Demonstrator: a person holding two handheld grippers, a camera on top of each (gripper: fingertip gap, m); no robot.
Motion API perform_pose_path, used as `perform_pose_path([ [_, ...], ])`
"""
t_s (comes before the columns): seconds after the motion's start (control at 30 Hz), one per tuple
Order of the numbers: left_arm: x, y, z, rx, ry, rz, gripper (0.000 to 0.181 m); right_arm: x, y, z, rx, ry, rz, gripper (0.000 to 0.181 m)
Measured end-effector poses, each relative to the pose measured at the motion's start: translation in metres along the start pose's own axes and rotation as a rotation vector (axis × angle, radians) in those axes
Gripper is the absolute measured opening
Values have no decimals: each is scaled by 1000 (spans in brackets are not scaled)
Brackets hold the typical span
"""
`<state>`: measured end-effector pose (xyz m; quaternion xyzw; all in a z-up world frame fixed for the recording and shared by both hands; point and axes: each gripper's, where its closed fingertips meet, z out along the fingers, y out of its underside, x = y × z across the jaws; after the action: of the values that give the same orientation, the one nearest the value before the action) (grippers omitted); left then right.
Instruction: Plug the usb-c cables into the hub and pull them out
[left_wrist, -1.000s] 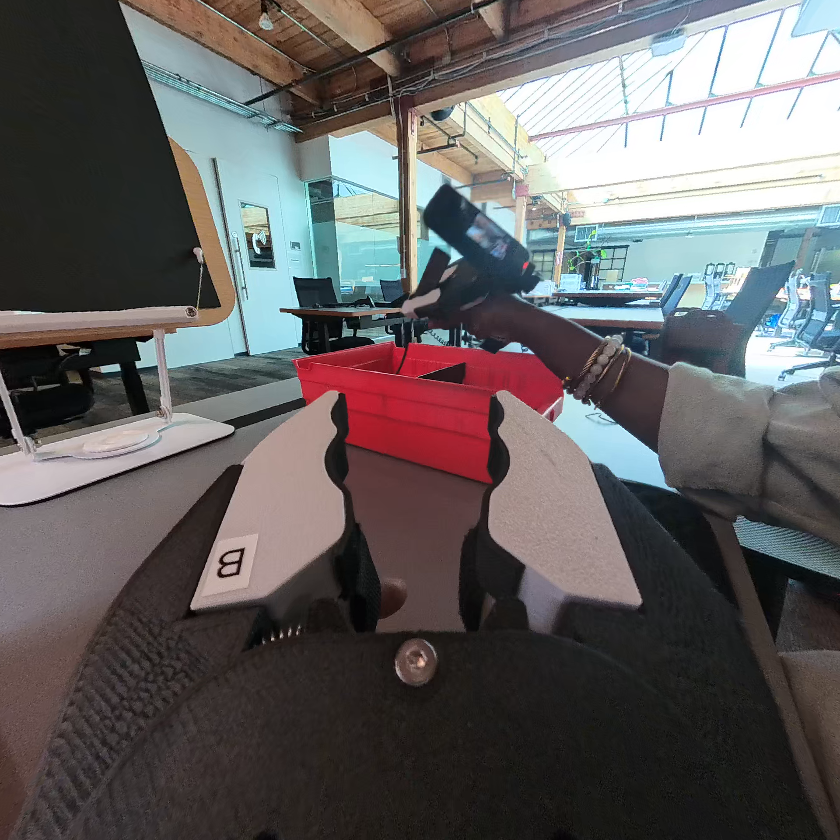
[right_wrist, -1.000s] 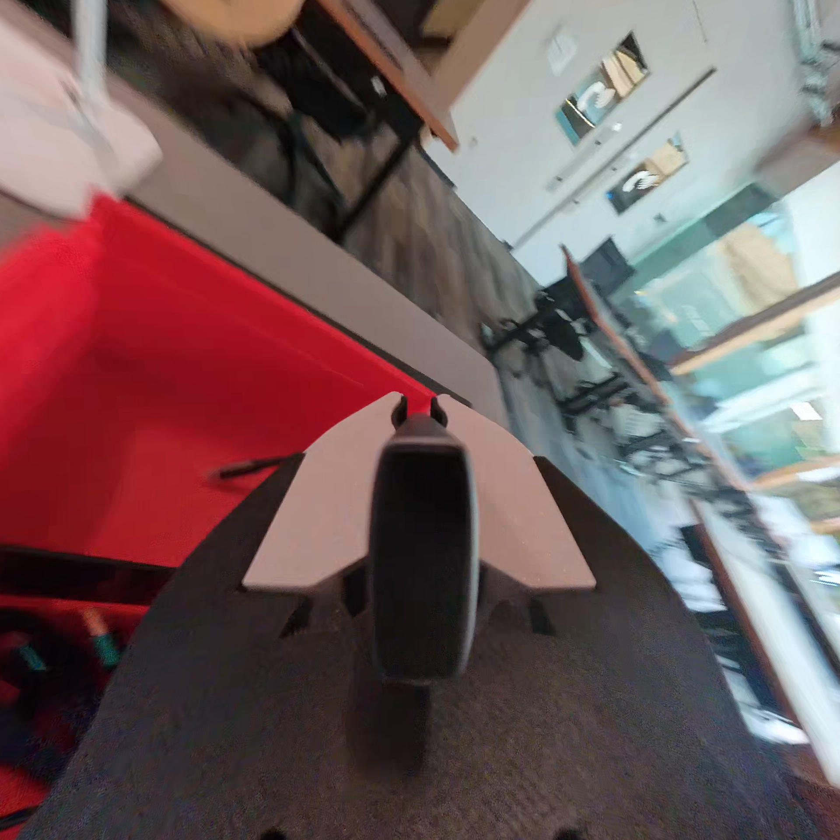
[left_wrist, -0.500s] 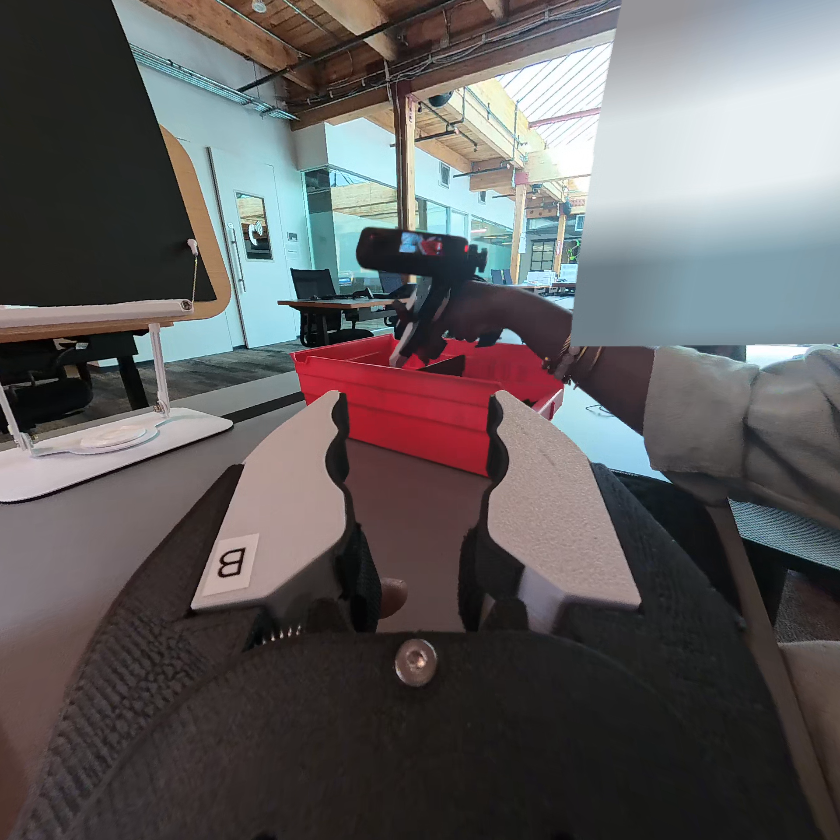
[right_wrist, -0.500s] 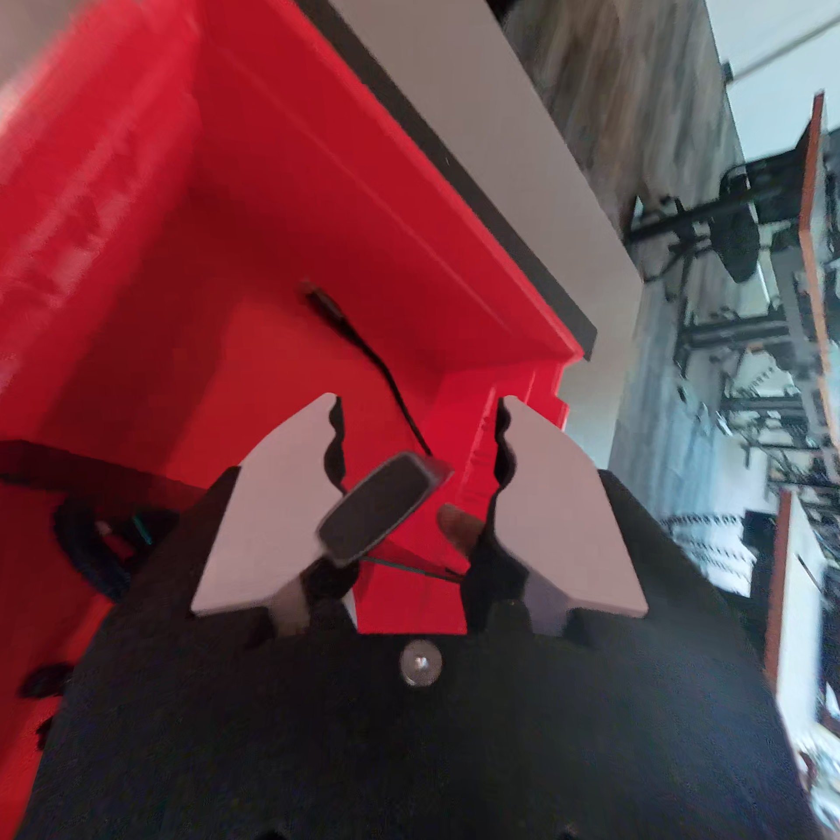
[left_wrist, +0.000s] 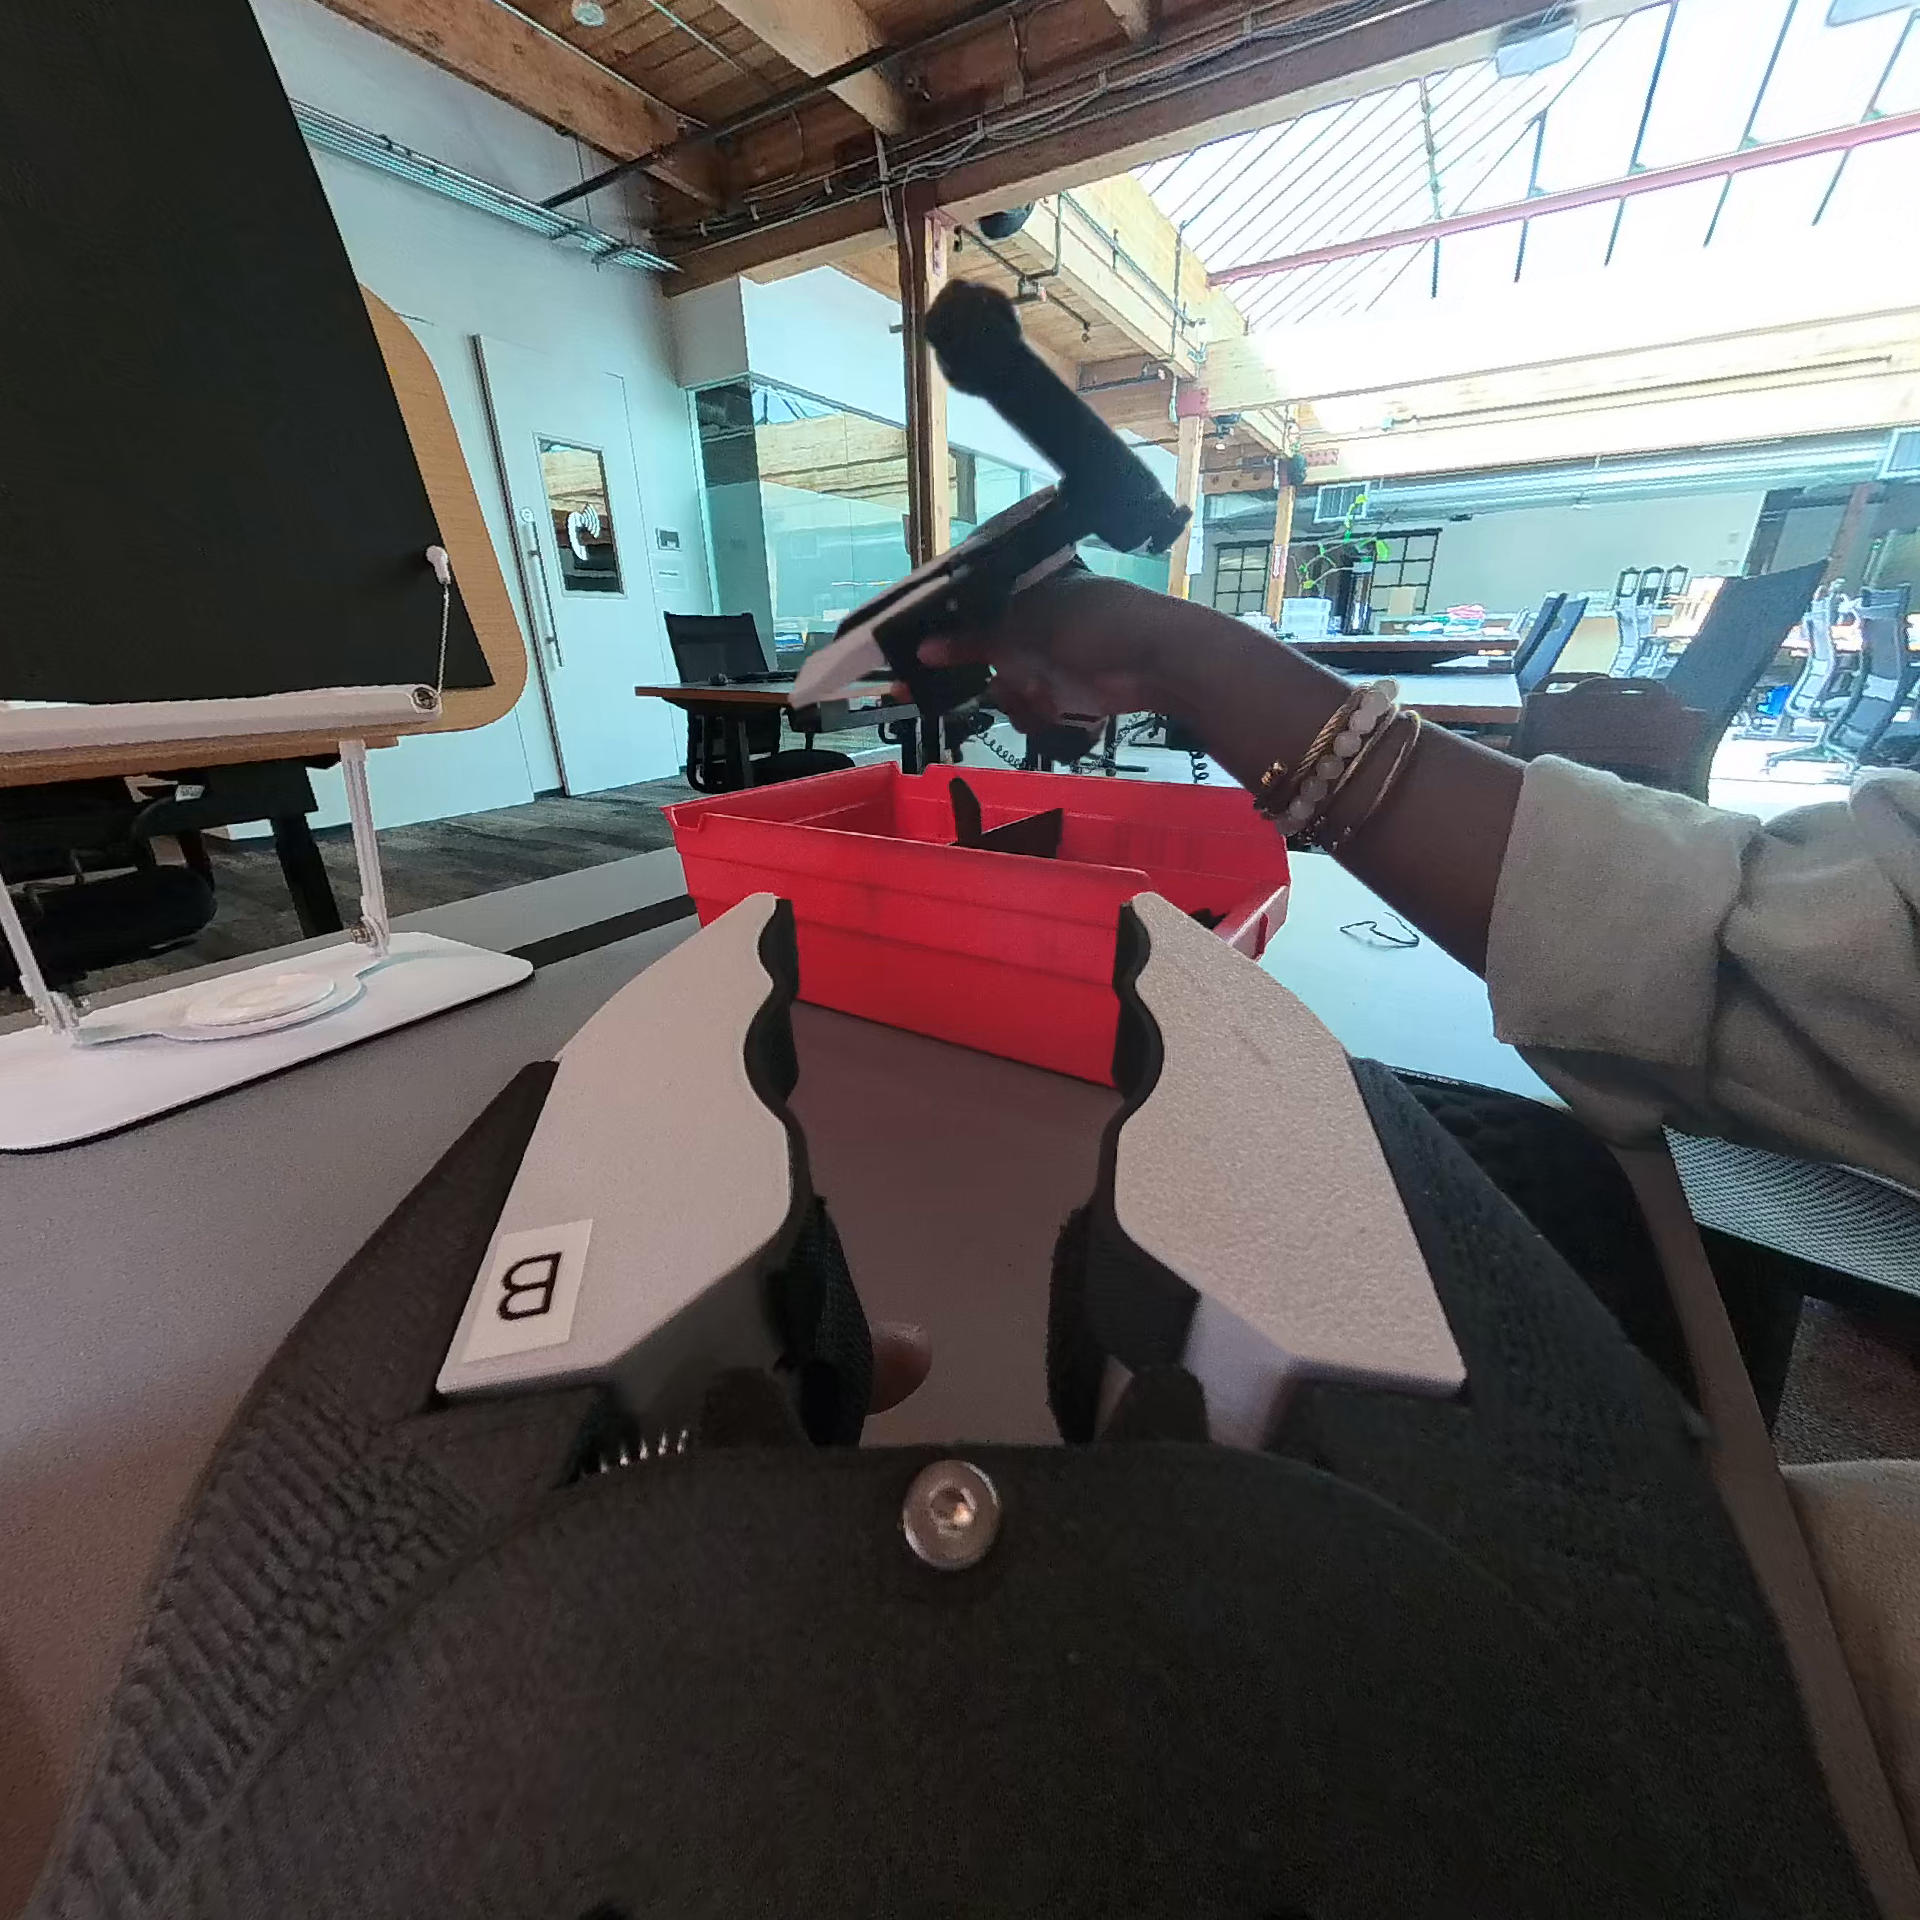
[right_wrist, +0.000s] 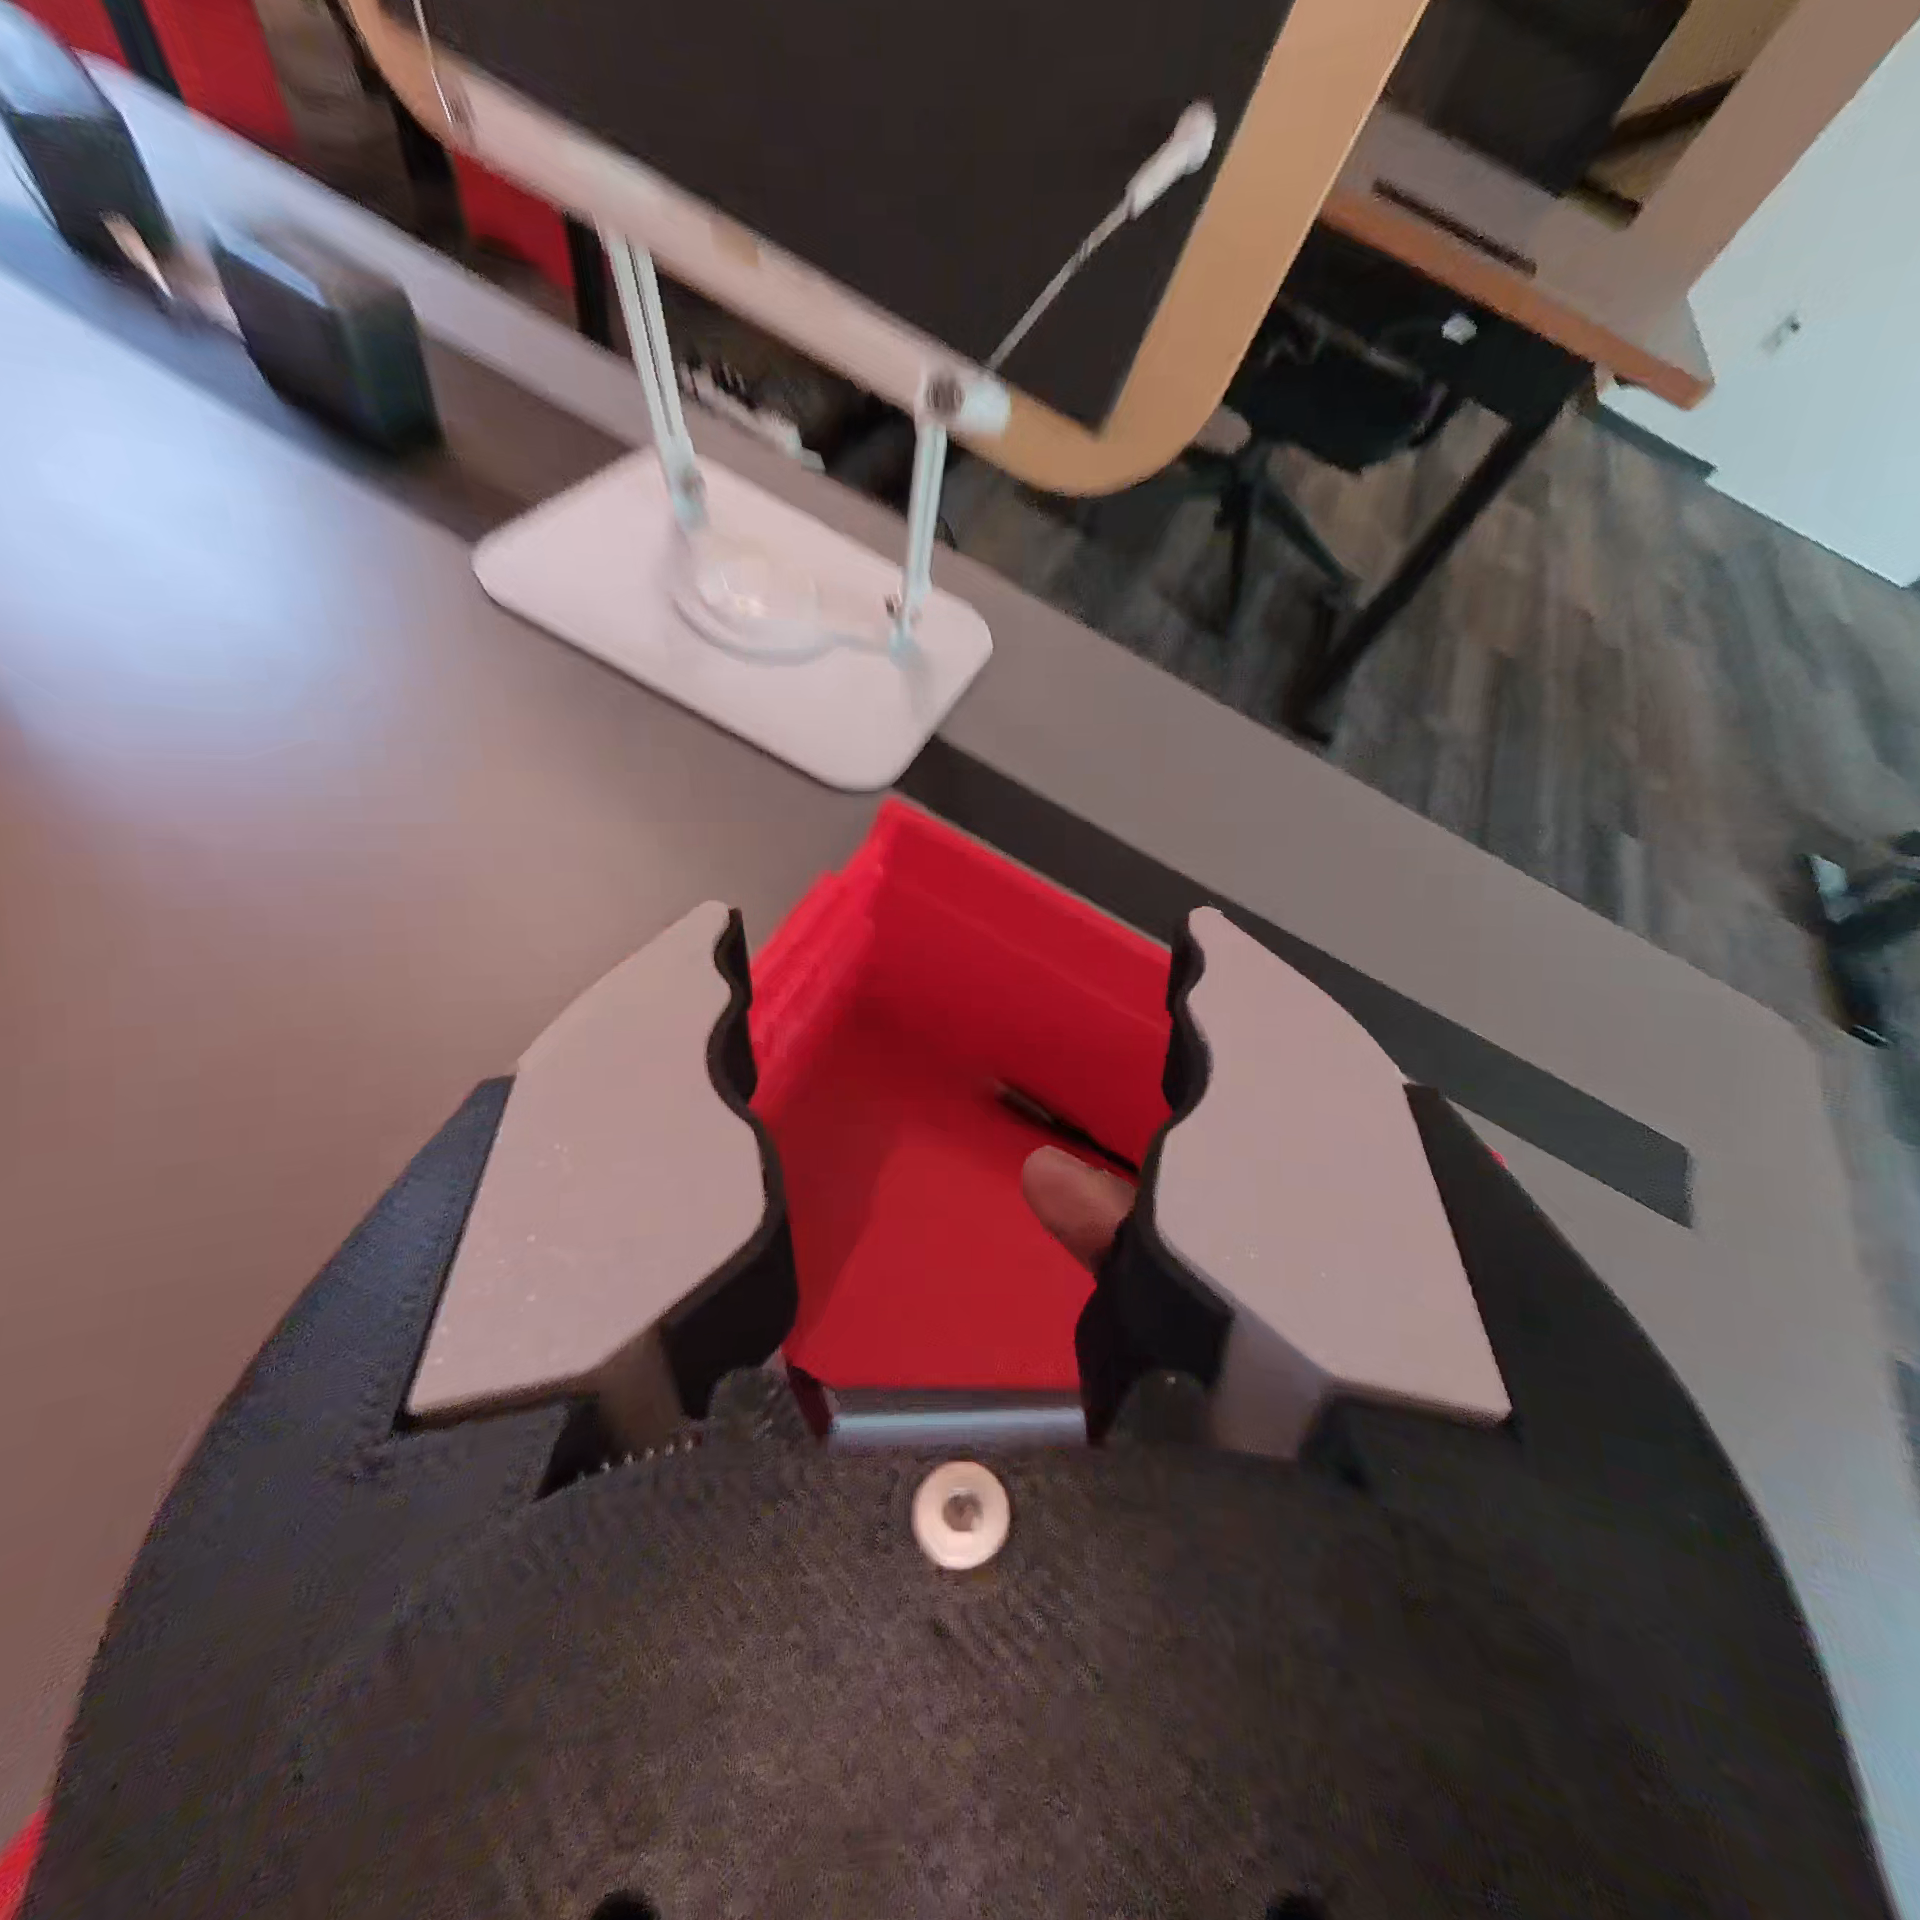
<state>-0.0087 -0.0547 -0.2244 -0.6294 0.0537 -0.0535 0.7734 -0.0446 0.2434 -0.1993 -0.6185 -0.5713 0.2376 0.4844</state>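
Observation:
A red bin (left_wrist: 966, 935) stands on the grey table just ahead of my left gripper (left_wrist: 953, 914), which is open and empty low over the table. My right gripper (right_wrist: 961, 935) is open and empty above the bin (right_wrist: 935, 1039); in the left wrist view it (left_wrist: 831, 681) hangs tilted over the bin's far side. A thin black cable end (right_wrist: 1049, 1117) lies on the bin floor. A grey metal edge (right_wrist: 951, 1423), perhaps the hub, shows at the base of the right fingers. Black dividers (left_wrist: 1003, 826) stand inside the bin.
A white stand with a black board (left_wrist: 260, 997) sits on the table left of the bin, and it also shows in the right wrist view (right_wrist: 727, 644). Dark boxes (right_wrist: 312, 332) stand at the far left. A person's sleeve (left_wrist: 1714, 956) reaches in from the right. There is about 30 cm between the tips of the two grippers.
My right gripper opened and let go of the dark hub inside the bin, then rose and tilted up out of it. My left gripper stayed still and open.

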Motion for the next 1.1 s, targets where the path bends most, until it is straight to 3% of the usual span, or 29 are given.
perform_pose_path([
  [0.13,-1,0,0,1,-2,-3,57,3,-32,-18,233,-28,164,63],
  [0.23,-1,0,0,1,-3,-4,57,12,-35,-45,295,-3,195,0],
  [0.33,-1,0,0,-4,-4,-4,56,8,17,-54,-51,-74,143,0],
  [0.4,0,1,1,-8,-4,3,56,20,49,-60,-205,-21,101,0],
  [0.43,0,1,1,-10,-3,6,54,24,59,-63,-237,-7,103,0],
  [0.53,3,2,1,-17,15,9,41,5,76,-62,-284,-149,159,0],
  [0.6,4,2,1,-17,23,12,37,6,88,-49,-323,-111,139,0],
  [0.83,2,0,1,1,5,64,45,-9,114,-5,-429,-87,93,0],
  [0.9,4,-3,1,28,-3,143,48,-9,101,-7,-360,-80,92,8],
  [0.97,8,-4,2,44,4,220,49,-14,72,-16,-196,-125,114,22],
  [1.1,15,0,6,18,10,342,59,-48,-12,-68,344,-356,221,78],
])
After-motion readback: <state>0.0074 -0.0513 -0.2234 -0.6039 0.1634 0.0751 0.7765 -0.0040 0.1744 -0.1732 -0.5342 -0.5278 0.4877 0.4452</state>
